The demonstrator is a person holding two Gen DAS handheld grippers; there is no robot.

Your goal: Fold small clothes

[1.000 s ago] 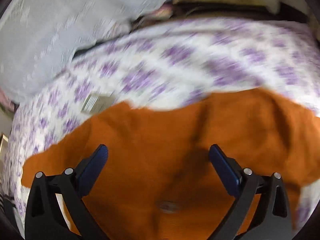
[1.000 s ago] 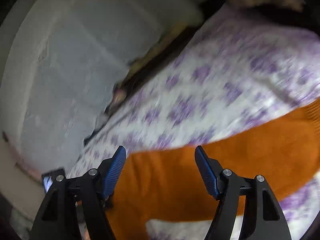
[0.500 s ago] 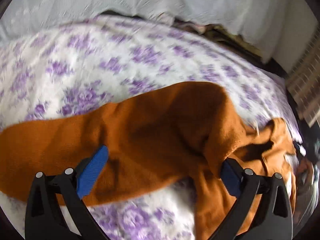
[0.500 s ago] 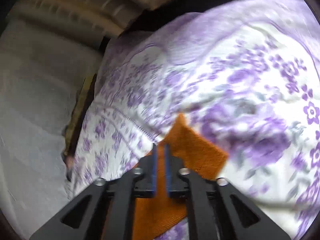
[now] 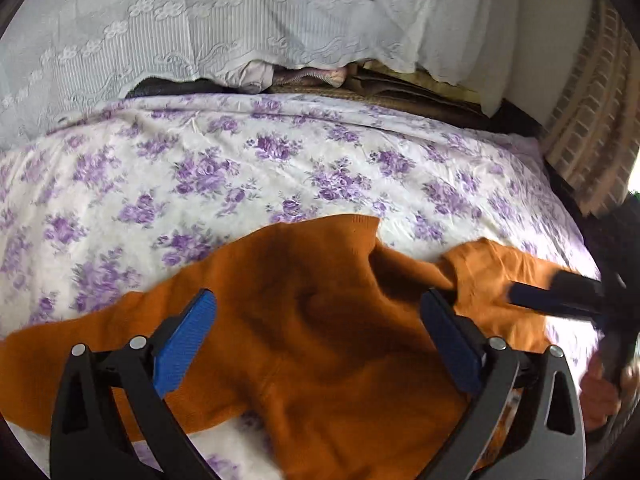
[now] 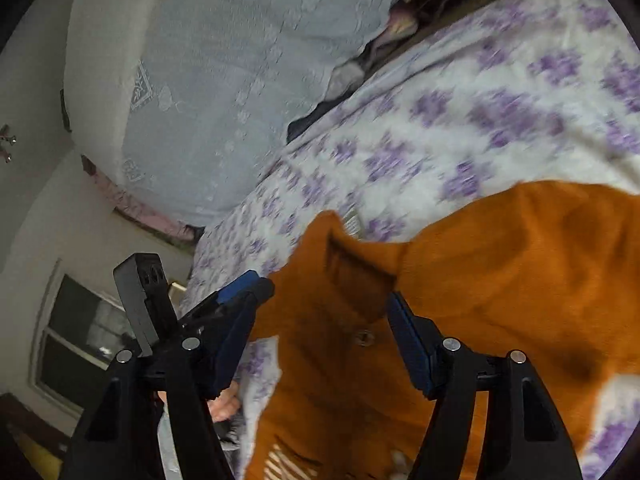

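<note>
Both hand-held grippers, left and right, hover spread-jawed (nothing gripped) over the orange garment.

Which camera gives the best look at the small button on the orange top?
The right wrist view: the button sits in plain sight between the open fingers on the orange top. The left wrist view shows only rumpled knit, with no button visible.

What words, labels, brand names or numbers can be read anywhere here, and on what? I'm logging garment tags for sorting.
None can be read.
Orange garment: a small pale tag sits at its edge in the right wrist view, too blurred to show any text.
Floral bedsheet and white lace cloth: patterns only, no lettering.
</note>
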